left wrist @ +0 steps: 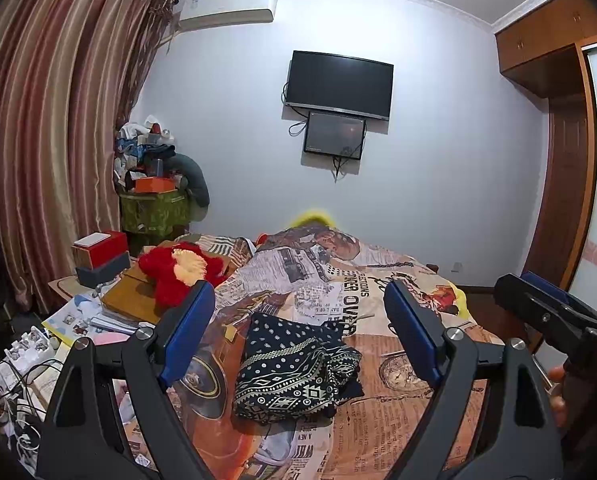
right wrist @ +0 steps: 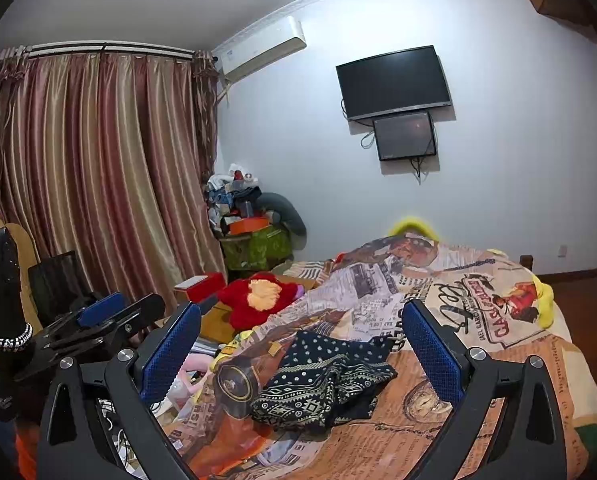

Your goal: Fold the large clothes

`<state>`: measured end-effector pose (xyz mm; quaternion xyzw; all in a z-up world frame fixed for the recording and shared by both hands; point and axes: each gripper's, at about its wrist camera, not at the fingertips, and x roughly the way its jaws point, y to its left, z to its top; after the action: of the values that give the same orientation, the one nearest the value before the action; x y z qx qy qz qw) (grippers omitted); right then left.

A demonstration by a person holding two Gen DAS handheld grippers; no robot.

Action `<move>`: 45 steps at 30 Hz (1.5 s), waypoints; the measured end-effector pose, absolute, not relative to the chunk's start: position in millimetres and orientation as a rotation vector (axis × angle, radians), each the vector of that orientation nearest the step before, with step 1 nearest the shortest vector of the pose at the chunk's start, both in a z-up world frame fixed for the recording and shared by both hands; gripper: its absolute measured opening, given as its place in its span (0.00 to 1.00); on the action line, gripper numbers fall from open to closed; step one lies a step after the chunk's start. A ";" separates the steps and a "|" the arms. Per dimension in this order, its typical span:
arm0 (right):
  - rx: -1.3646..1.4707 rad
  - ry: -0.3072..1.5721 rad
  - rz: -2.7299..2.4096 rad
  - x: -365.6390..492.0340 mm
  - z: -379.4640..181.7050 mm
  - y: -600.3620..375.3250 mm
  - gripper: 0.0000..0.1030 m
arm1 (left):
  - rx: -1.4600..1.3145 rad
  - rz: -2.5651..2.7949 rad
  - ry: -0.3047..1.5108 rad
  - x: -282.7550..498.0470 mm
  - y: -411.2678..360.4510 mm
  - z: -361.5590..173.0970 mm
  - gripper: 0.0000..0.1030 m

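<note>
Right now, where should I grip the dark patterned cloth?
Probably the cloth's far polka-dot edge, coming from above with the open left claw. That edge lies flattest on the bedspread; the near end is bunched.

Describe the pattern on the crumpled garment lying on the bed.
Dark navy garment with cream dots and geometric diamond bands; clearest in the left wrist view.

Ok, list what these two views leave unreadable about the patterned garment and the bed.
- Dark patterned garment: crumpled in both views, so its type and full shape are hidden by its own folds.
- Bed: near edge cut off by the frame and both grippers' arms.
- Bed cover print: small and warped by the fisheye.
</note>
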<state>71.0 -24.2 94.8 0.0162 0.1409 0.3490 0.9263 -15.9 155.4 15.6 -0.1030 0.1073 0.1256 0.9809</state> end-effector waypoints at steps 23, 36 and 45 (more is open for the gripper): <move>0.032 0.285 0.715 71.0 94.5 -24.0 0.97 | -0.207 0.210 0.229 -6.8 163.7 11.9 0.85; 0.039 0.284 0.713 71.1 96.9 -23.8 0.97 | -0.188 0.181 0.237 -4.7 163.7 12.1 0.86; 0.040 0.284 0.713 71.2 97.1 -24.5 0.97 | -0.178 0.171 0.235 -4.5 164.8 13.2 0.86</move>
<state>71.2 -24.5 97.1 0.0196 0.1384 0.3478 0.9271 -4.5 164.8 13.2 -0.0885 0.1169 0.0852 0.9855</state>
